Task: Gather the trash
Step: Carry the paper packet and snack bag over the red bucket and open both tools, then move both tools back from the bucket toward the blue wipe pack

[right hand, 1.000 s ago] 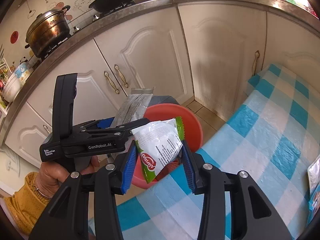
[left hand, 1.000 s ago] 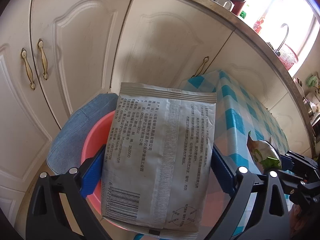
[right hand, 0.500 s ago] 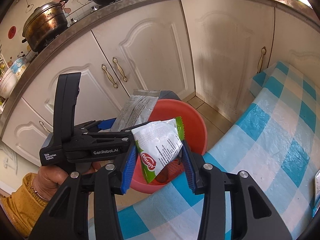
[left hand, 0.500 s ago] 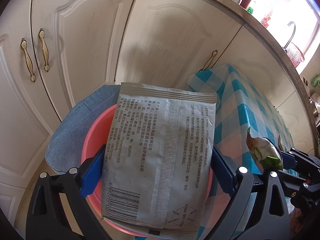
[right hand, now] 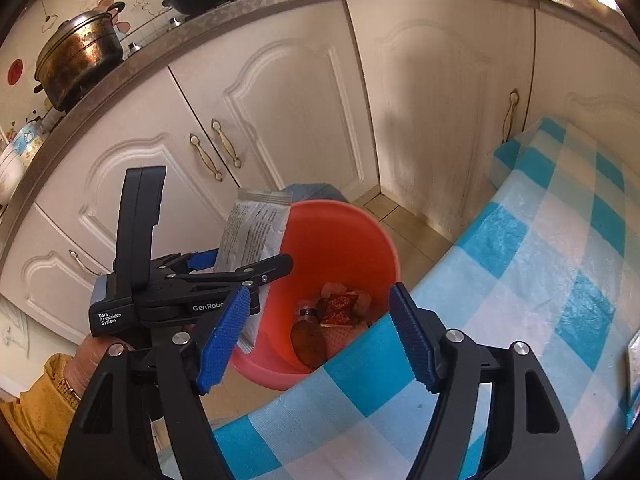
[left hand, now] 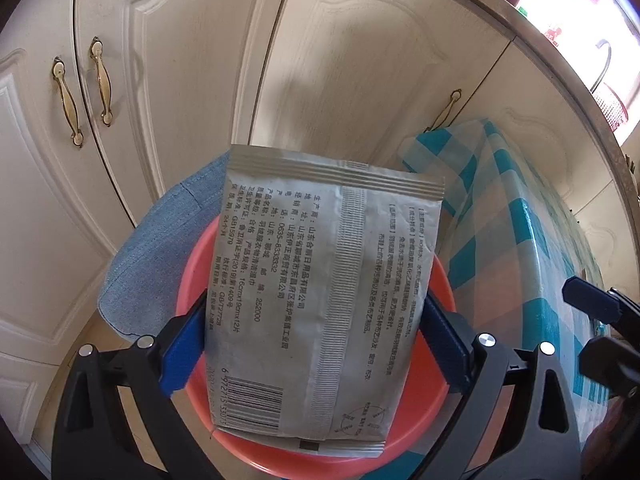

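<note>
A silver printed packet (left hand: 320, 280) stands upright between the blue pads of my left gripper (left hand: 316, 308), which is shut on it right above the red bin (left hand: 192, 264). In the right wrist view the same packet (right hand: 256, 232) hangs at the bin's left rim (right hand: 340, 240) in the left gripper (right hand: 244, 260). My right gripper (right hand: 320, 294) hovers over the bin's near edge. Its jaws are opening and nothing is between them. Red and brown wrappers (right hand: 336, 308) lie on the bin's bottom. The right gripper's fingertips (left hand: 588, 300) show at the right edge of the left wrist view.
The table under a blue-and-white checked cloth (right hand: 540, 280) borders the bin on the right. White cabinet doors (right hand: 288, 100) stand close behind. A denim-blue cushion (left hand: 160, 248) sits behind the bin. A hand with a yellow sleeve (right hand: 36, 420) holds the left gripper.
The right gripper's jaws have spread wide and the green-and-white snack packet they held is gone from between them. The left gripper with the silver packet has sunk a little over the bin.
</note>
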The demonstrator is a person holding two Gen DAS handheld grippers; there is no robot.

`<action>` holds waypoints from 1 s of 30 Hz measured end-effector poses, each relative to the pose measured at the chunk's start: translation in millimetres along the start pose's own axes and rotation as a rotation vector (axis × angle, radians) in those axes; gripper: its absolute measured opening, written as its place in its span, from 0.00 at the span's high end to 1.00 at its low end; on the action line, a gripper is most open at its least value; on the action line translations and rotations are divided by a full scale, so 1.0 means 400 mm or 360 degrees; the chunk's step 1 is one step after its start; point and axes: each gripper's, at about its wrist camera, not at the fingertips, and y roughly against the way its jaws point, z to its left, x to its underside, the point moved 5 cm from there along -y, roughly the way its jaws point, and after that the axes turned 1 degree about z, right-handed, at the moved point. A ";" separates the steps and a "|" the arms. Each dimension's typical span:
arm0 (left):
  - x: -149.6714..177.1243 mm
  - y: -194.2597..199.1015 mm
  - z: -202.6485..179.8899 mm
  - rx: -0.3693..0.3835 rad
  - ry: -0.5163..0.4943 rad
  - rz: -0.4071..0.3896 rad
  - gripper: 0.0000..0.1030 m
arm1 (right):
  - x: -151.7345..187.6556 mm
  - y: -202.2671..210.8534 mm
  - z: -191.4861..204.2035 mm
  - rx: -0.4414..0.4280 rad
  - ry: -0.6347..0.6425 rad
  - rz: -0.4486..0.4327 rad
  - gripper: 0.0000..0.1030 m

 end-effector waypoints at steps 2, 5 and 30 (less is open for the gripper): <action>-0.003 0.000 -0.002 -0.0016 -0.0017 -0.0008 0.07 | -0.002 0.023 -0.011 0.0019 -0.0016 -0.0043 0.28; -0.003 0.001 -0.011 -0.0053 -0.0059 -0.0017 0.07 | -0.001 0.061 -0.035 0.0027 -0.0070 -0.0095 0.22; -0.024 0.020 -0.072 -0.0271 -0.0309 -0.0113 0.07 | 0.091 0.276 -0.205 0.0223 -0.0350 -0.0325 0.15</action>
